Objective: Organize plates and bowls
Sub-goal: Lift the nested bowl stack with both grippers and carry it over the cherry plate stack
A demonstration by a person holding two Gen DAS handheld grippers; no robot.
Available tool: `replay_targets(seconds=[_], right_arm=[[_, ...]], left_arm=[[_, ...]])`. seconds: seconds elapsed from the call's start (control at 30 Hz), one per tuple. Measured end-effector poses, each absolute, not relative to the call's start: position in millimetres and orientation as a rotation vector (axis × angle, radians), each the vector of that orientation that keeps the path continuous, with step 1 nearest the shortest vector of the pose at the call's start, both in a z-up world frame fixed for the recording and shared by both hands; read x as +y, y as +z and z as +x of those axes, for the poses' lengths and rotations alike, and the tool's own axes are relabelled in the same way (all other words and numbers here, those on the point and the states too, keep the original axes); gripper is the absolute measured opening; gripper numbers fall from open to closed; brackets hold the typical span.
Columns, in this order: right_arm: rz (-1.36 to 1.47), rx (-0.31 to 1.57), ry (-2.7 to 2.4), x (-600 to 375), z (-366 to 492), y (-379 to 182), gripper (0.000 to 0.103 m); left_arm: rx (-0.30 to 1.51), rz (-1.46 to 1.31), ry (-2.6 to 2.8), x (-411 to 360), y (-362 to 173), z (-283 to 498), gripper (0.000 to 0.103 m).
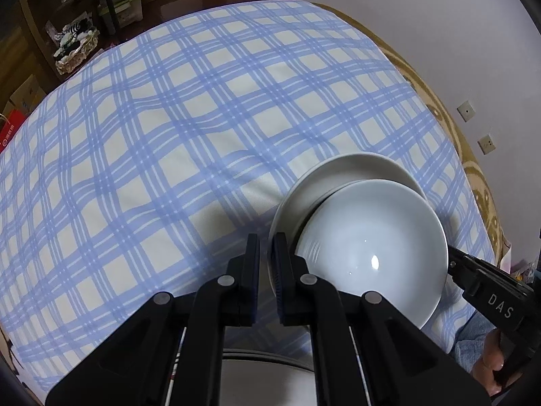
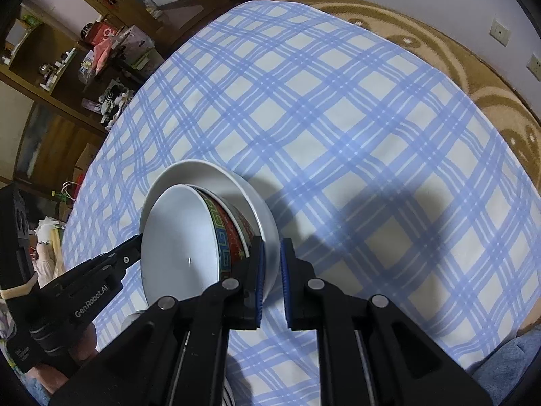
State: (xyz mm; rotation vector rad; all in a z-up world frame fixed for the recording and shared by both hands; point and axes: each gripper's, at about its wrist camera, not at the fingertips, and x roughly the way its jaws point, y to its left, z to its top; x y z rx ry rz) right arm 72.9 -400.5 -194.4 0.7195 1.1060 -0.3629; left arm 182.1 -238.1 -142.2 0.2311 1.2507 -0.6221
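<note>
The plate point(image 1: 341, 169), pinched at opposite rims by the left gripper point(image 1: 267, 253) and right gripper point(image 2: 272, 260), could be tilted and the bowls point(image 1: 372, 247) inside it spilled.

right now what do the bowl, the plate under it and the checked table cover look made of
bowl: likely glazed ceramic, glossy white inside with a sharp light glint, red patterned outside. plate: probably glazed ceramic too, smooth white with a soft sheen. table cover: looks like matte woven cloth, rippling in soft folds.
</note>
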Motion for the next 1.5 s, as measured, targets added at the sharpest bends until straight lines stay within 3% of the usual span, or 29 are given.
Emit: replay_targets(seconds=[0.83,1.5], right_arm=[[0.620,1.115,-0.392,-391,75,-189,0.008],[0.648,1.135,-0.365,-397,76,-181,0.007]], left_arm=[[1.154,0.147,-0.593,-232,-136,165,0.003],[1.195,0.187,-0.632,-231,-133,171,0.003]])
